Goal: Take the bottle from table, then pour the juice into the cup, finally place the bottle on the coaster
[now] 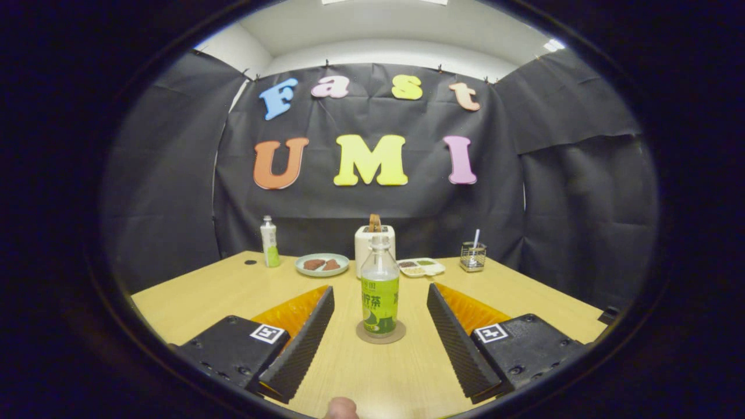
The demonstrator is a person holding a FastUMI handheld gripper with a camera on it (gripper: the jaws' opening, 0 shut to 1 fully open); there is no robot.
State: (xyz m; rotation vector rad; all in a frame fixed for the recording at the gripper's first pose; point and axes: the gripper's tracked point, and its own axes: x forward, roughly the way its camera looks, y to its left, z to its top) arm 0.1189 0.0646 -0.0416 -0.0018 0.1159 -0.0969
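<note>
toaster (366, 247) base hidden behind bottle (380, 291); holder (472, 256) contents too small to tell.

1. The pale wooden desk (192, 302) carries everything.
2. A round coaster (381, 336) lies on it between the wide-apart tongs (379, 294).
3. Further back stand a small bottle (269, 242), a plate (322, 265), a white toaster (365, 241), a divided tray (421, 266) and a wire holder (472, 256).

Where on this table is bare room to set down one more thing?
Bare wood lies on both outer sides of the open gripper, and between the coaster under the bottle and the far row. Crowded: small bottle, plate, toaster, tray, wire holder.
</note>
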